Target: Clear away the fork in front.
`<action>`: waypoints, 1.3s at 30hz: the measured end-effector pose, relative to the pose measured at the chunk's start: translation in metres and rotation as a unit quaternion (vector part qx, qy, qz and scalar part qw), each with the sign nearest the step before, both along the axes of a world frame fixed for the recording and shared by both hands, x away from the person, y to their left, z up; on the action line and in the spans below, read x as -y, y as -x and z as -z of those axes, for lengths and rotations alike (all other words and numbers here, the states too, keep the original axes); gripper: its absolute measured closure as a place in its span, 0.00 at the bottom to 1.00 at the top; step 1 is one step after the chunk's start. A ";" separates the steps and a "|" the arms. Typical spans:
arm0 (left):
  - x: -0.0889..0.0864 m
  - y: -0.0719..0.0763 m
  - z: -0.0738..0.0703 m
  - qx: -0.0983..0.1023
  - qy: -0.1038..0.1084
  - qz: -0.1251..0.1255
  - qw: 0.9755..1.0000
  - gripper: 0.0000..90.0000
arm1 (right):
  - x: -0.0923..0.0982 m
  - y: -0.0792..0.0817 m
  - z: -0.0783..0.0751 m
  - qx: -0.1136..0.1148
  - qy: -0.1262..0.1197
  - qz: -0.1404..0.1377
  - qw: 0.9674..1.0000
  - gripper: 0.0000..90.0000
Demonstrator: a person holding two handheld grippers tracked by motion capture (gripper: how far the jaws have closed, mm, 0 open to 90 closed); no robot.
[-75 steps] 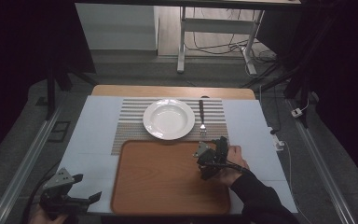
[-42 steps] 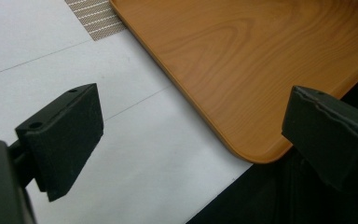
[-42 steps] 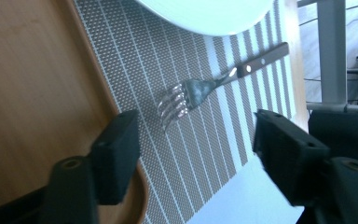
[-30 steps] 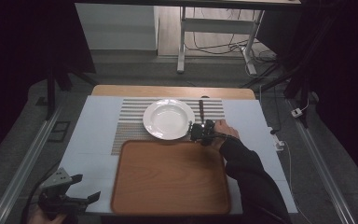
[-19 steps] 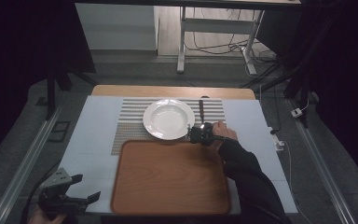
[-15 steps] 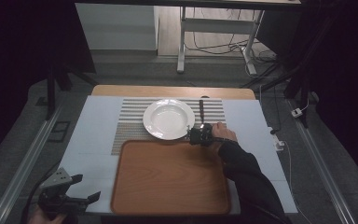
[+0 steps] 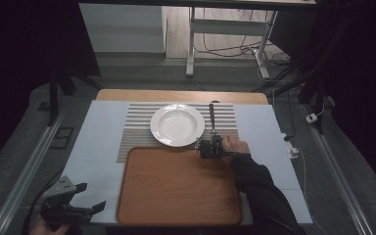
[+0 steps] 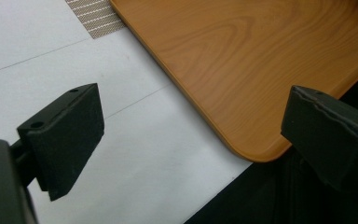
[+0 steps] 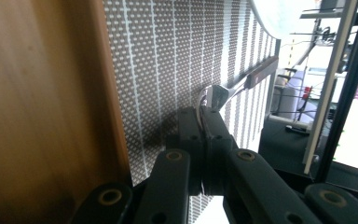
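Right tongs [image 7: 209, 145]: I have them clenched on the tine end of the fork [image 9: 221, 95]; their jaws have just been closing, and in the right gripper view they meet with the metal pinched between them.
Right tongs, place: low over the striped placemat [image 7: 137, 129], just past the far edge of the wooden tray [image 7: 176, 191], with my right hand [image 7: 235, 146] behind them.
Fork: it lies on the placemat just to the right of the white plate [image 7: 176, 125]; its dark handle runs away from me along the plate's side, and its tine end is in my grip.
Left tongs [image 7: 90, 209]: released, the two black jaws standing wide apart with nothing between them in the left gripper view.
Left tongs, place: at the near left corner of the surface [image 7: 98, 147], well apart from the fork; they look out over the rounded corner of the tray and the pale top beside it.
Plate: on the placemat, beyond the tray.
Tray: flat on the surface, in front of me.
Placemat: its near edge runs under or against the tray's far rim; I cannot tell which.
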State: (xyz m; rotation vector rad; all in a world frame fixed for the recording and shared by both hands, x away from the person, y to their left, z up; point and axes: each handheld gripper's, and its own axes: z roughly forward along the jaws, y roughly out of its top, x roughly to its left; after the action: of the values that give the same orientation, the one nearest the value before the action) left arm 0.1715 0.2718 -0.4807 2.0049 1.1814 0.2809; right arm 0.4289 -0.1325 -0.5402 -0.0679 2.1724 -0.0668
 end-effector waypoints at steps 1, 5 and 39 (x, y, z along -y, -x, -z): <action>0.000 0.000 0.000 0.000 0.000 0.000 1.000 0.07 | 0.001 0.001 -0.001 -0.001 -0.002 -0.001 1.000 1.00; 0.000 0.000 0.000 0.000 -0.001 0.000 1.000 0.07 | 0.003 0.003 -0.005 0.001 -0.005 0.001 1.000 1.00; 0.000 0.000 -0.001 0.004 0.001 0.001 1.000 0.04 | 0.021 0.079 -0.085 -0.040 -0.216 -0.034 0.975 1.00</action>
State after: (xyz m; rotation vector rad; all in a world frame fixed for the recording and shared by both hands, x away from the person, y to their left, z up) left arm 0.1713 0.2717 -0.4801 2.0017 1.1755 0.2862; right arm 0.3504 -0.1537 -0.4552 0.1059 2.2166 0.4528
